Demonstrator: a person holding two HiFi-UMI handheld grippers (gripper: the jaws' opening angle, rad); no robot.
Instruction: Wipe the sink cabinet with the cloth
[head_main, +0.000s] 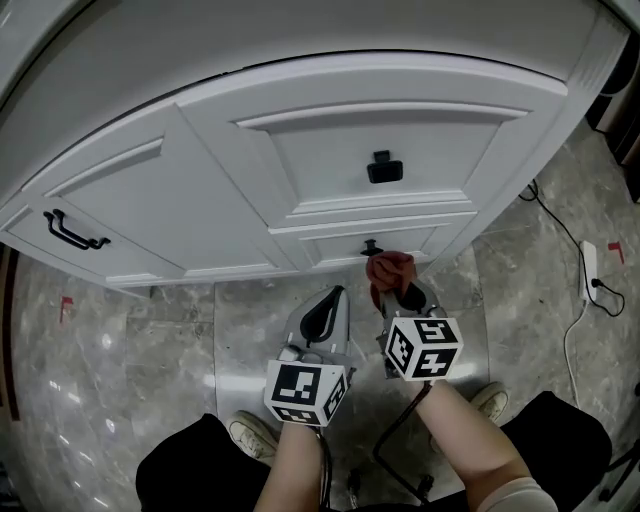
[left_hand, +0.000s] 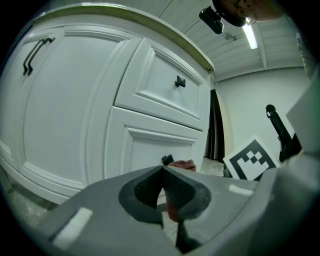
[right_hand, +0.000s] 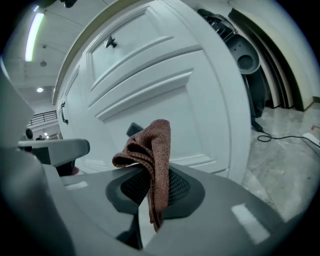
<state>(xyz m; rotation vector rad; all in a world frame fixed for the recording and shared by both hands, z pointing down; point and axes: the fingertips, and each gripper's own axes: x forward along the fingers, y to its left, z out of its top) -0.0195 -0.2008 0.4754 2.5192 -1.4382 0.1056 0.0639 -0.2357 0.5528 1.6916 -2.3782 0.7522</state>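
Observation:
The white sink cabinet curves across the top of the head view and fills both gripper views. My right gripper is shut on a reddish-brown cloth. It holds the cloth just below the small black knob of the lower drawer. The cloth sticks up and hangs down between the jaws. My left gripper is shut with nothing in it, beside the right one, a short way from the cabinet. The cloth shows beyond its tips.
A black pull sits on the upper drawer and a black bar handle on the left door. A white power strip with a cable lies on the marble floor at the right. The person's shoes stand below the grippers.

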